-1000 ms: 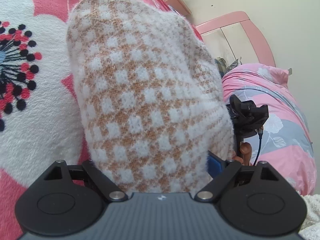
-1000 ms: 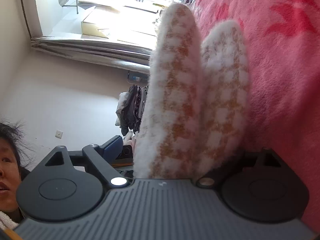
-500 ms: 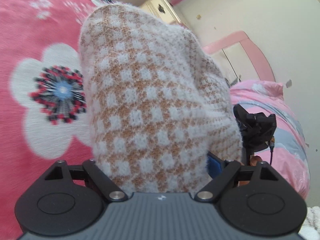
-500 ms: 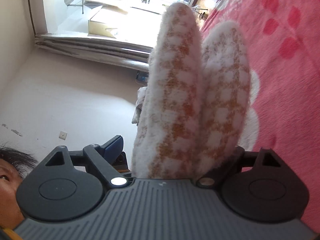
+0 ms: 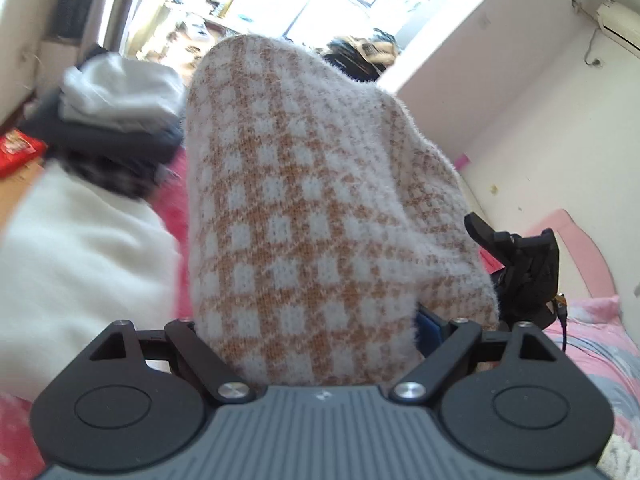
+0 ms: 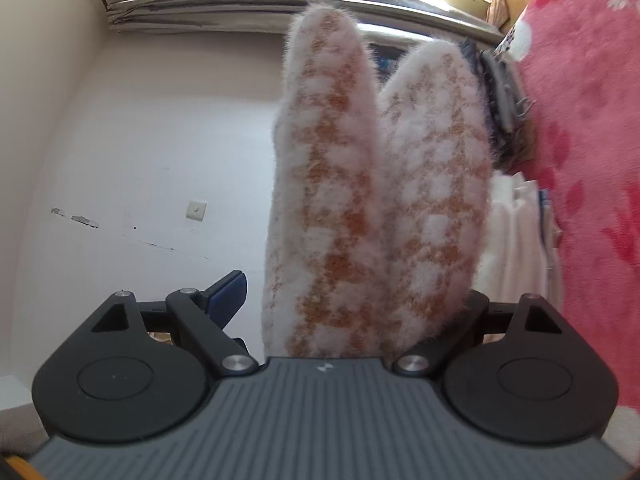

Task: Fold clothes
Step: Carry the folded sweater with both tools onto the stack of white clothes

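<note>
Two claws, each wide-spread yet clamped on the same fuzzy orange-and-white checked knit garment [image 5: 320, 208] — left claw [image 5: 316, 344], right claw [image 6: 352, 320] — held up above the pink bed [image 6: 580, 128]. Soft, light, floppy — best pinched at doubled edges.

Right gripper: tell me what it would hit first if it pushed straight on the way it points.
The folded checked knit, bulky, already fills the right gripper. Beyond it, probably the pale wall under the window sill; depth is unclear, and the knit hides the centre line.
</note>
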The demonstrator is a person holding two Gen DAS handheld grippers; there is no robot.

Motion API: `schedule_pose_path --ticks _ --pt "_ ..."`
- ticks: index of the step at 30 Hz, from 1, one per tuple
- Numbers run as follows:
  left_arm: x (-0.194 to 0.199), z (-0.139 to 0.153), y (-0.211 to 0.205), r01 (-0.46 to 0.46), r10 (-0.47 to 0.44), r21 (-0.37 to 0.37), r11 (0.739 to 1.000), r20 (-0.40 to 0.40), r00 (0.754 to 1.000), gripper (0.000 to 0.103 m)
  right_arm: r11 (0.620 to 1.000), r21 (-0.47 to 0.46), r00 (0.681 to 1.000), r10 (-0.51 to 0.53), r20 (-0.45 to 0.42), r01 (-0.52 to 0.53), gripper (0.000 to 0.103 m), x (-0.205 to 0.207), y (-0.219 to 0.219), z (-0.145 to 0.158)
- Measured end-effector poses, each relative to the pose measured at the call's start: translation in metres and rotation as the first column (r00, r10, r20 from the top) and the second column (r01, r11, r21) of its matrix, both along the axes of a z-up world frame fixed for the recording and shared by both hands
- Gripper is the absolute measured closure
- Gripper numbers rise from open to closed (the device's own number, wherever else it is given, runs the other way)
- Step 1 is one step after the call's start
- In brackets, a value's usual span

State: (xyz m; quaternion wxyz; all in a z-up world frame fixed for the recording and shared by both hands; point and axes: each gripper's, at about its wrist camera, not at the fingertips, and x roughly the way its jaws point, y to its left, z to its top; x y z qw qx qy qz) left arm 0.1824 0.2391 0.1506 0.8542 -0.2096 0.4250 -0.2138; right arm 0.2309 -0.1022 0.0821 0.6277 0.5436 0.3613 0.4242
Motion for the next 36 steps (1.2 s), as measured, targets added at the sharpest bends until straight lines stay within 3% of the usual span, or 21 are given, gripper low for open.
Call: schedule_pose_path --ticks 6,11,13,16,18,20,22,26,28,31,36 --pt "0.027 0.011 0.088 -0.051 0.051 0.009 0.999 -0.045 0.998 0.015 0.999 0.000 0.997 0.050 -0.057 -0.051 0.014 0.028 0.091 0.013" --pt "0.057 -0.009 0.139 -0.024 0.025 0.006 1.000 -0.102 0.995 0.015 0.999 0.028 0.989 0.043 -0.144 -0.039 0.014 0.032 0.133 -0.007" --pt "0.066 -0.034 0.150 0.001 0.000 0.008 1.000 -0.125 0.992 0.015 0.999 0.040 0.982 0.030 -0.187 -0.023 0.014 0.034 0.146 -0.023" --pt "0.093 -0.089 0.165 0.013 -0.011 0.015 1.000 -0.181 0.983 0.014 0.999 0.041 0.969 -0.004 -0.247 0.014 0.014 0.032 0.157 -0.069" --pt "0.106 -0.135 0.175 0.010 0.003 0.051 0.999 -0.244 0.970 0.012 0.999 -0.003 0.962 -0.032 -0.271 0.032 0.015 0.039 0.169 -0.109" --pt "0.115 -0.160 0.184 -0.025 0.025 0.003 1.000 -0.282 0.959 0.011 0.997 -0.057 0.946 -0.063 -0.317 0.047 0.017 0.038 0.171 -0.143" --pt "0.117 -0.154 0.189 -0.013 0.007 -0.023 1.000 -0.248 0.969 0.012 0.996 -0.028 0.936 -0.087 -0.340 0.083 0.021 0.033 0.168 -0.161" --pt "0.126 -0.133 0.185 0.059 -0.049 0.033 0.998 -0.247 0.968 0.012 0.996 0.007 0.944 -0.086 -0.319 0.093 0.015 0.028 0.165 -0.131" --pt "0.133 -0.142 0.185 0.077 -0.064 0.036 0.996 -0.272 0.960 0.010 0.995 -0.055 0.958 -0.095 -0.271 0.083 0.014 0.028 0.167 -0.119" --pt "0.135 -0.150 0.188 0.089 -0.080 0.017 0.996 -0.283 0.956 0.011 0.998 -0.023 0.957 -0.059 -0.283 0.055 0.017 0.028 0.154 -0.133" --pt "0.125 -0.135 0.191 0.133 -0.103 0.107 0.985 -0.245 0.964 0.011 0.999 0.006 0.957 -0.039 -0.288 0.042 0.016 0.031 0.121 -0.140"
